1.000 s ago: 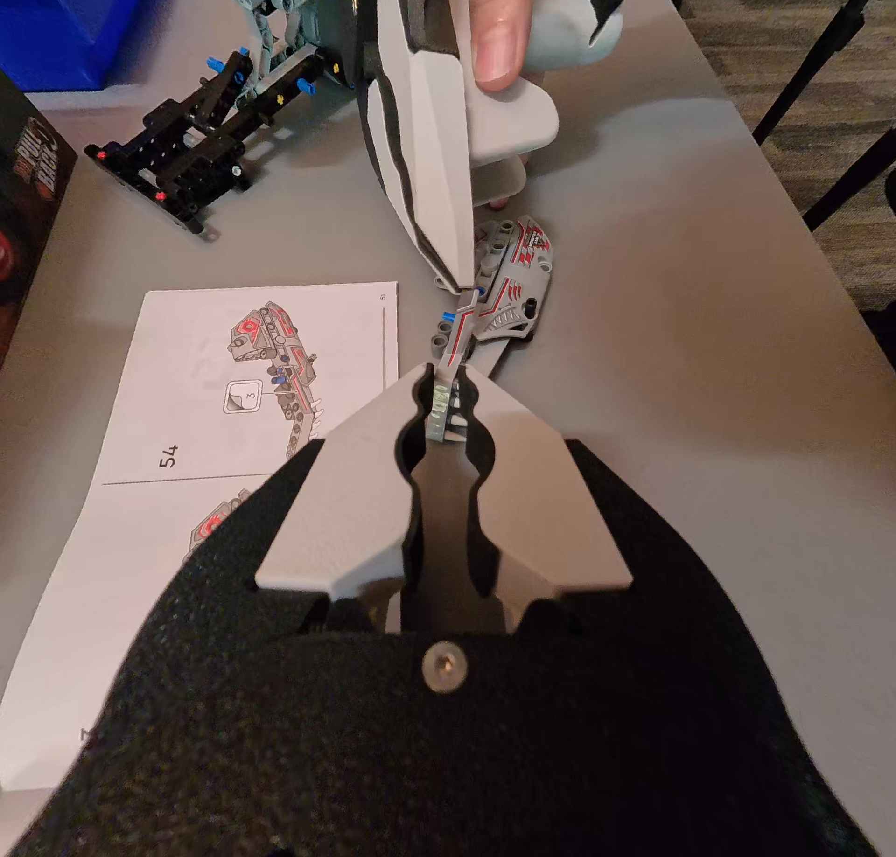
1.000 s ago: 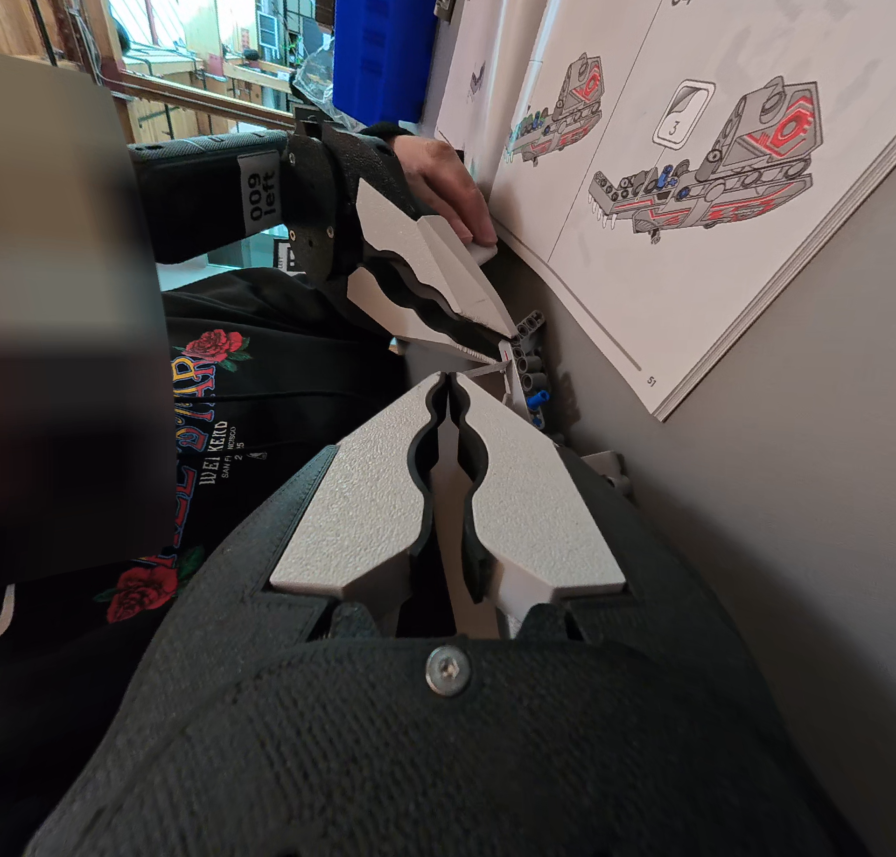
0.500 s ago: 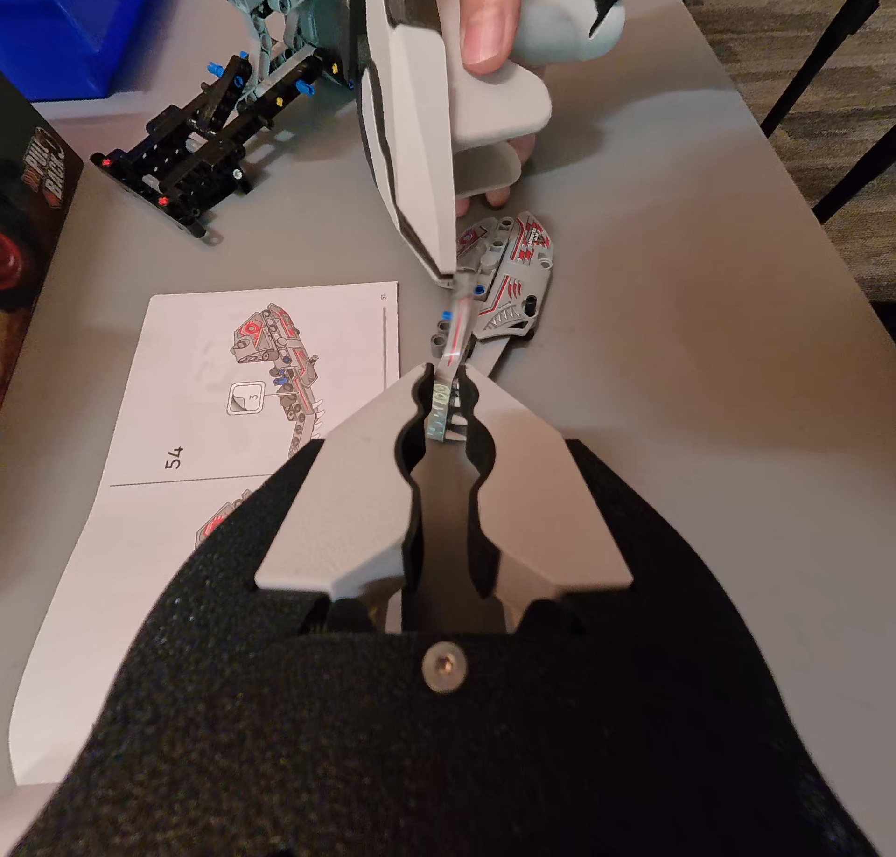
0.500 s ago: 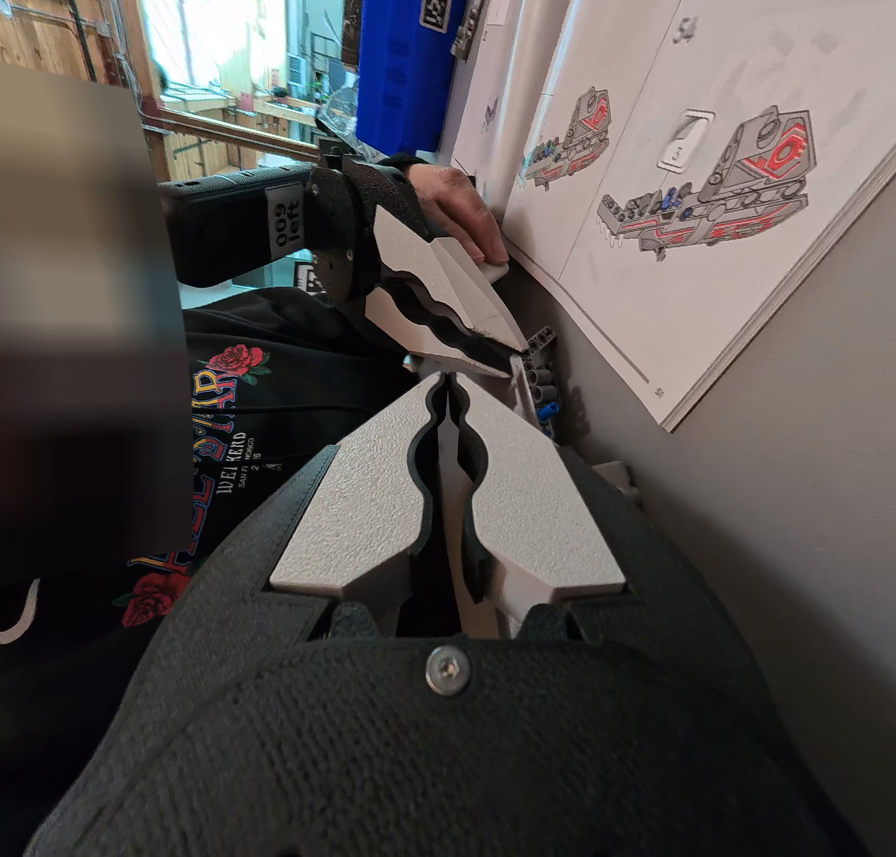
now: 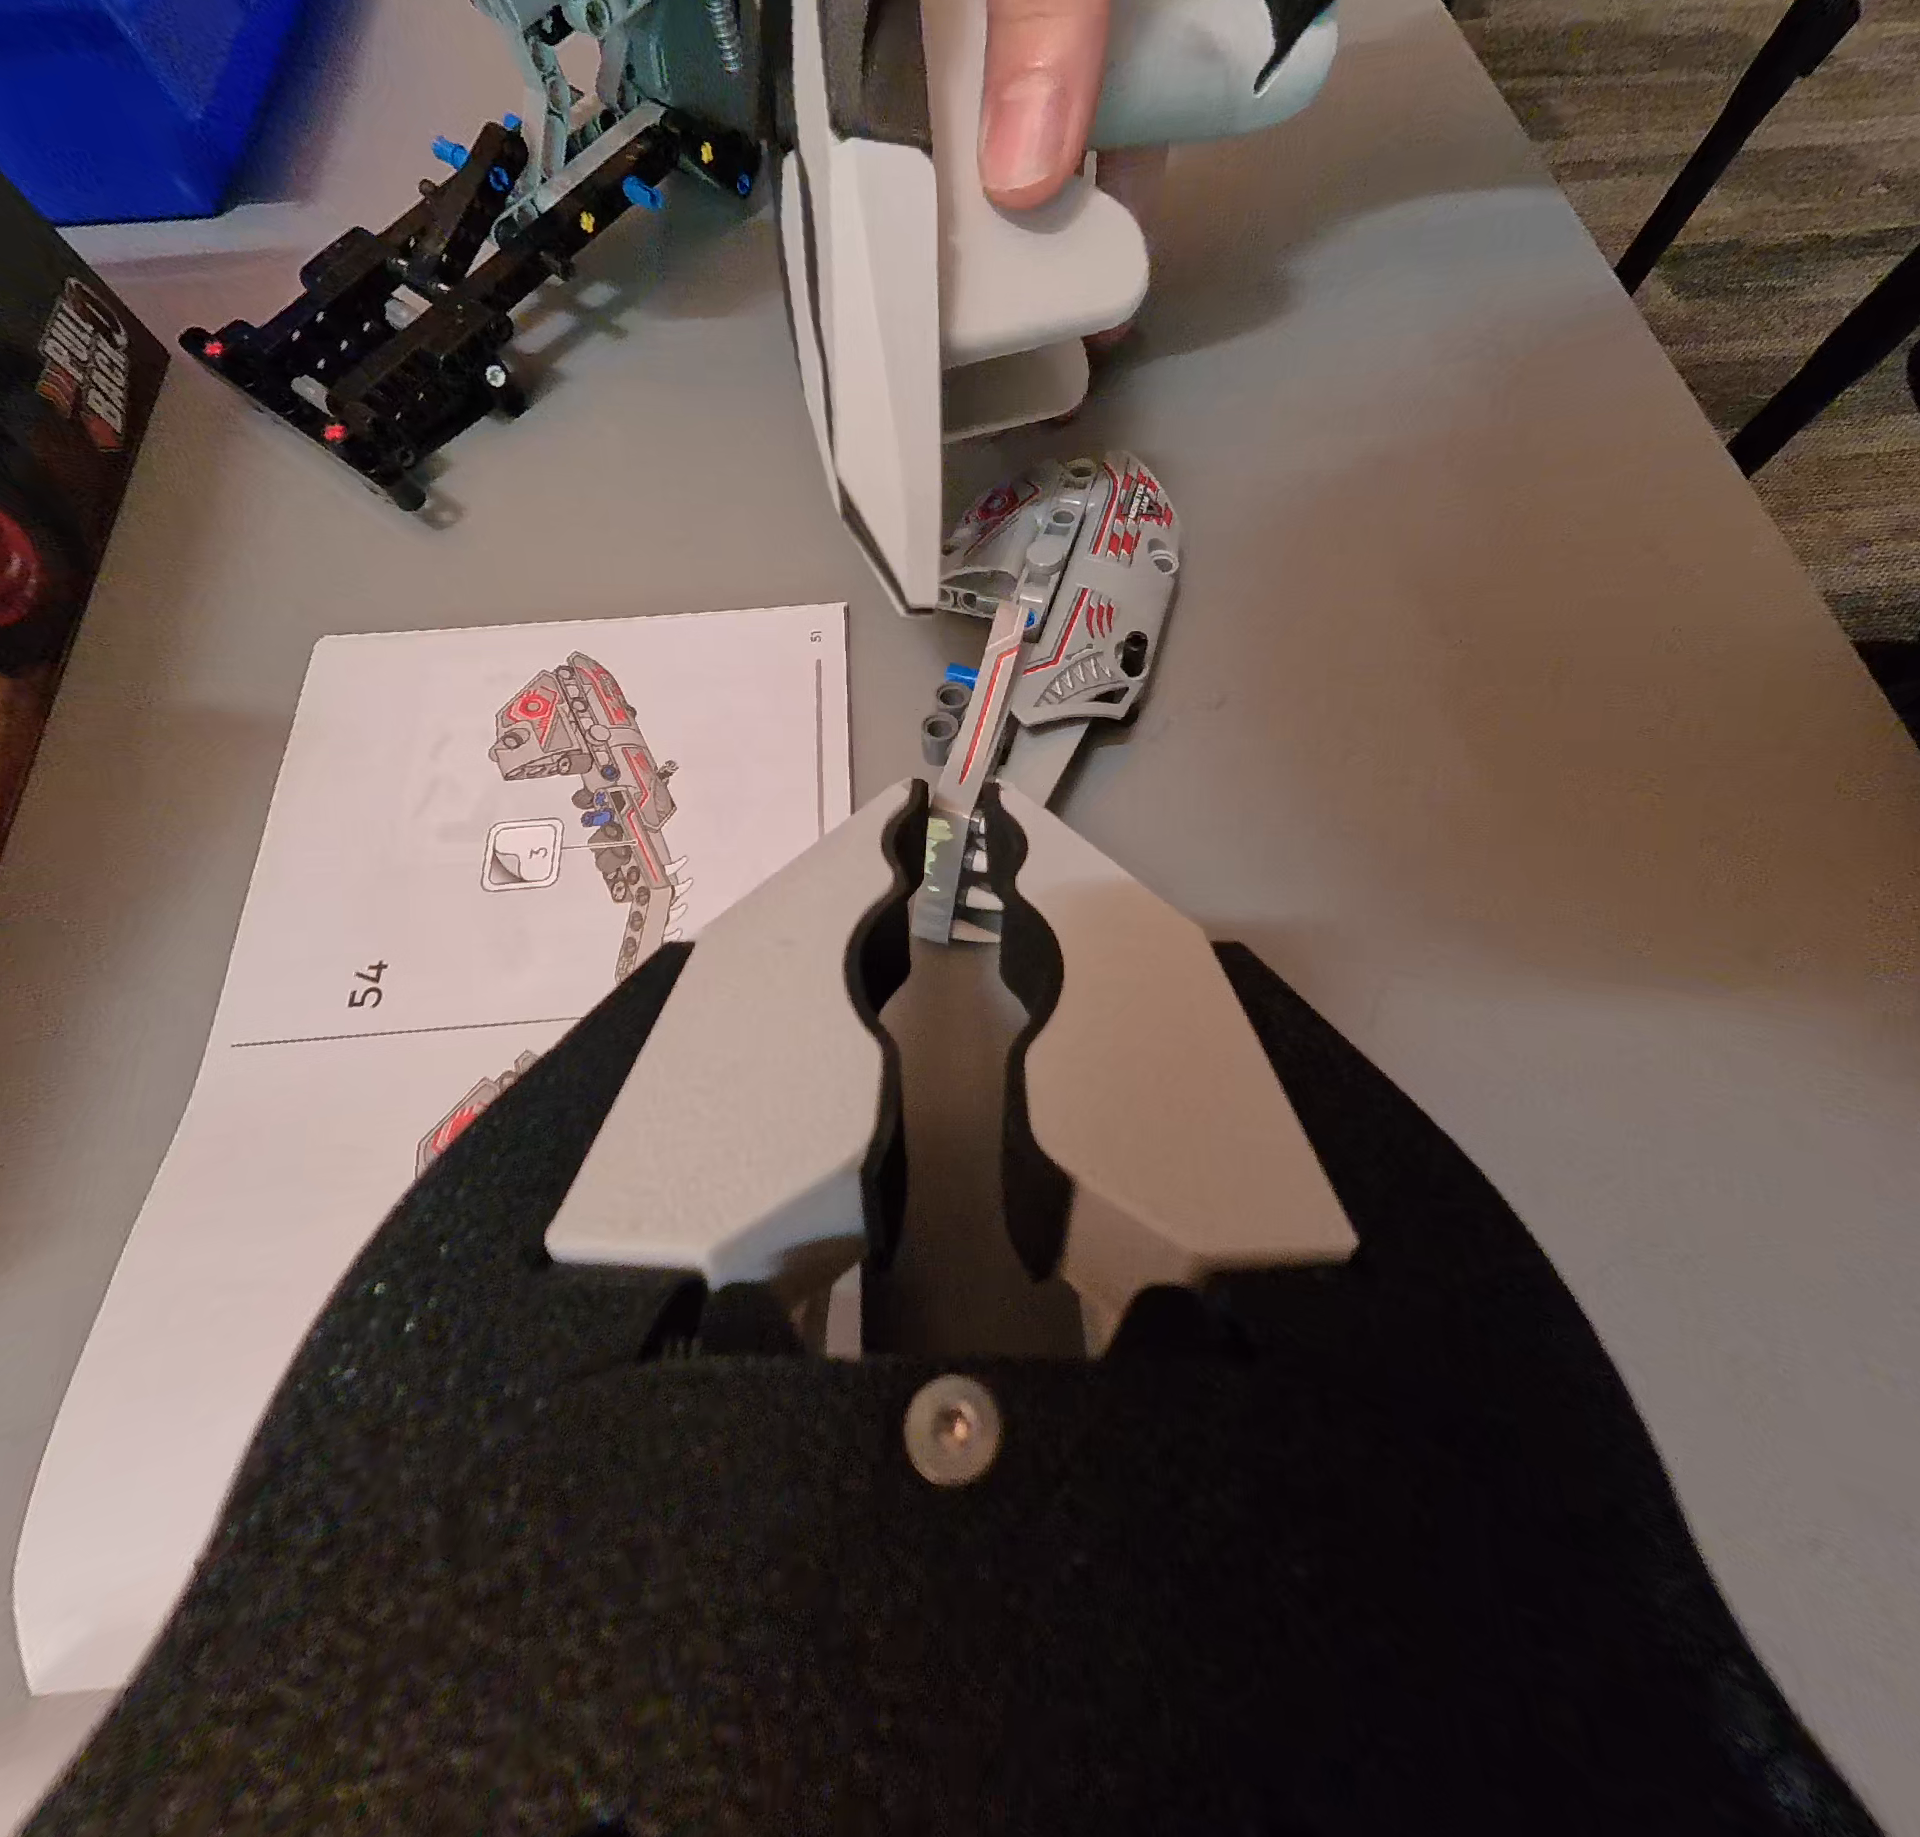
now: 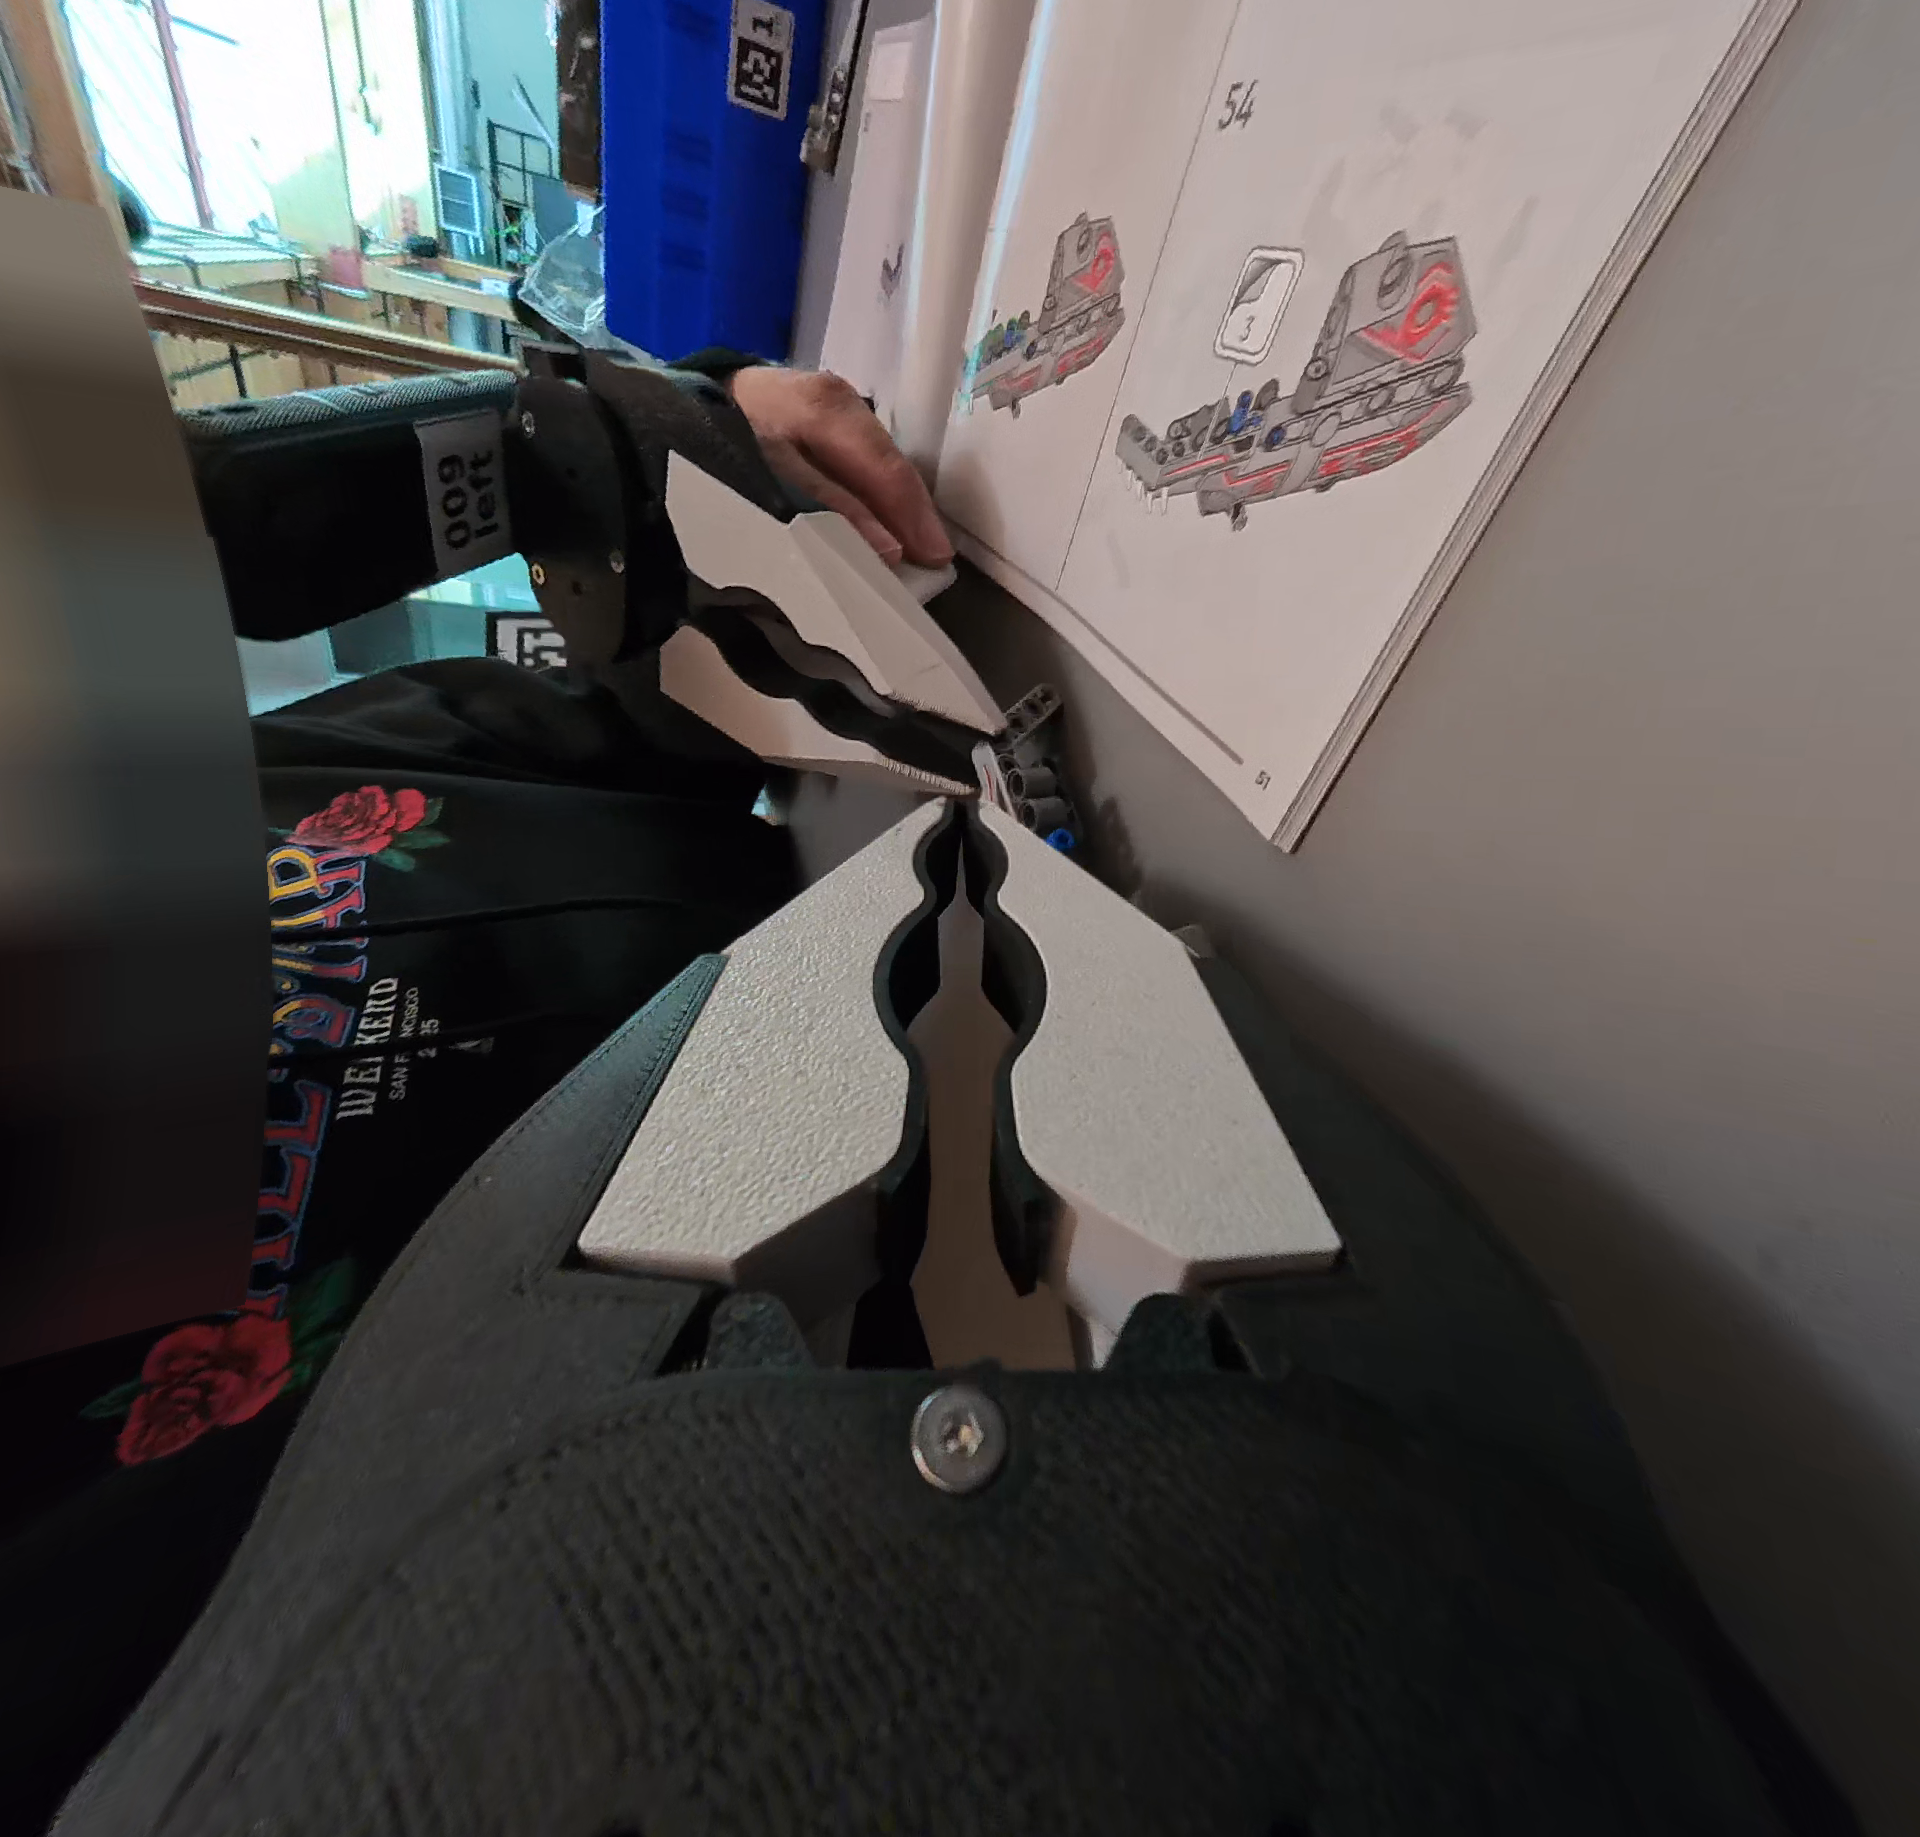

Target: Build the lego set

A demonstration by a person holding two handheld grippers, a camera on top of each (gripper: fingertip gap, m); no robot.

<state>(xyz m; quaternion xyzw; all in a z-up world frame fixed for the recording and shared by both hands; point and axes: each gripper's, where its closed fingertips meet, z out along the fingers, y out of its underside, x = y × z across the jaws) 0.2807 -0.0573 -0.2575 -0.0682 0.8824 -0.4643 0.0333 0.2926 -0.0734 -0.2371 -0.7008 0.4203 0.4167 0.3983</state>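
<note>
A grey lego assembly (image 5: 1081, 644) with red stripes and a shark-teeth panel lies on the grey table (image 5: 1455, 852). My left gripper (image 5: 951, 800) is shut on its near end, where a red-striped beam (image 5: 987, 707) runs forward. My right gripper (image 5: 909, 598) comes in from above, jaws shut and empty, tips beside the assembly's far left end. In the right wrist view my right gripper (image 6: 961, 813) is shut, just short of the left gripper (image 6: 977, 759) and the assembly's pin holes (image 6: 1029, 774).
An open instruction booklet (image 5: 499, 852) lies left of the assembly and shows in the right wrist view (image 6: 1299, 385). A black and grey Technic chassis (image 5: 436, 322) stands at the back left. A blue bin (image 5: 125, 52) and a dark box (image 5: 52, 416) are at the left. The table edge (image 5: 1683, 416) runs along the right. The tips of both grippers are at nearly the same place.
My right gripper's tips have shifted a little left, off the striped beam to the assembly's back end. My left gripper keeps its hold and has barely moved.
</note>
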